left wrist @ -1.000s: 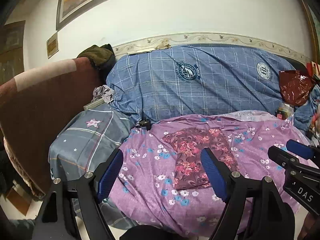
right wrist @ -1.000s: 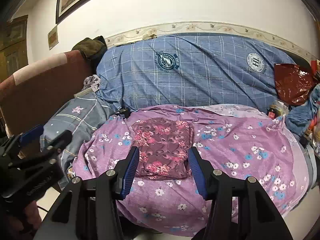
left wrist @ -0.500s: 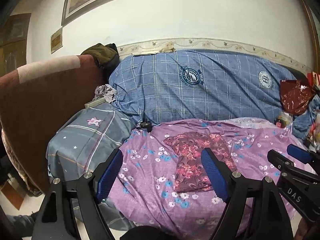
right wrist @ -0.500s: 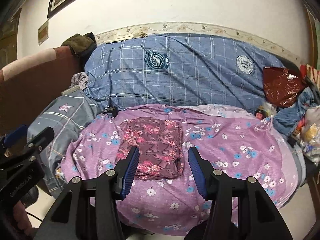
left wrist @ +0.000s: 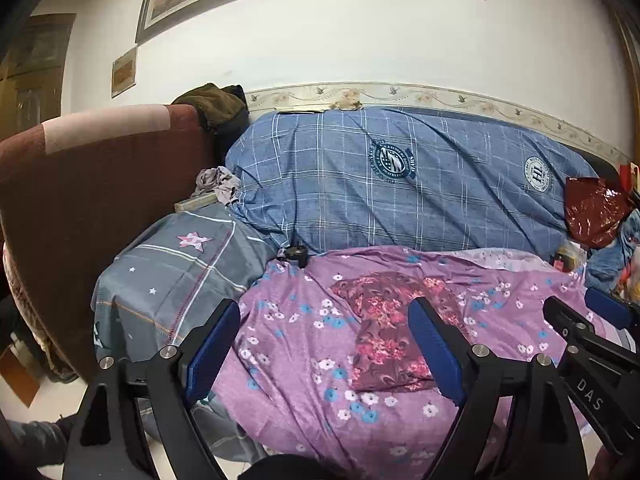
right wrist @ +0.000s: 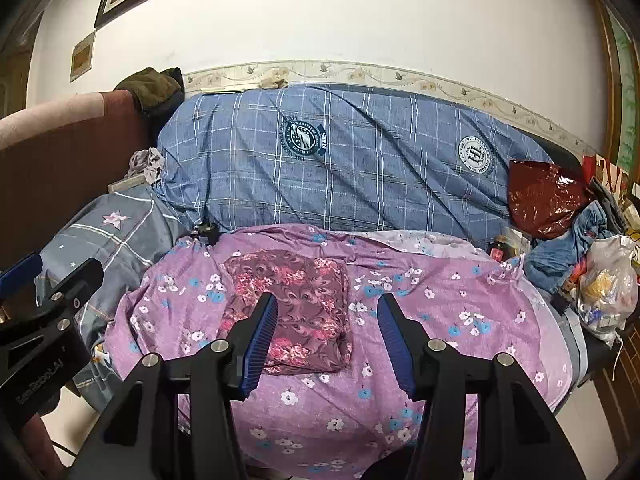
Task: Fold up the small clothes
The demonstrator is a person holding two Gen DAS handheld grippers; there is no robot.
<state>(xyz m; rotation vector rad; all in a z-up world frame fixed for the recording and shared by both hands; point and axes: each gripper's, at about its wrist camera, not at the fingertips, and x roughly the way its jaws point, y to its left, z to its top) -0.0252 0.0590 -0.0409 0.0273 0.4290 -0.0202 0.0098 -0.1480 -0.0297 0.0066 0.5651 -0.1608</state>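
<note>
A small maroon floral garment [left wrist: 384, 332] [right wrist: 296, 300] lies folded into a flat rectangle on the purple flowered sheet [left wrist: 300, 360] [right wrist: 440, 300]. My left gripper [left wrist: 322, 306] hovers in front of the bed, short of the garment. Its jaws are opening wide and nothing is between them. My right gripper [right wrist: 327, 300] hangs over the front of the sheet, half open and empty, with the garment just beyond its left finger. Each gripper shows at the edge of the other's view: the right gripper [left wrist: 592, 320] and the left gripper [right wrist: 52, 276].
A blue plaid quilt [left wrist: 400, 200] is heaped along the wall behind the sheet. A grey star-print pillow [left wrist: 172, 264] and a brown padded bed end [left wrist: 80, 200] stand at the left. A red plastic bag [right wrist: 548, 196], blue clothes and a filled clear bag [right wrist: 604, 288] crowd the right end.
Both views have shifted slightly: the right one has swung rightward, showing more of the bags. The left jaws stand a little wider. The folded garment has not moved.
</note>
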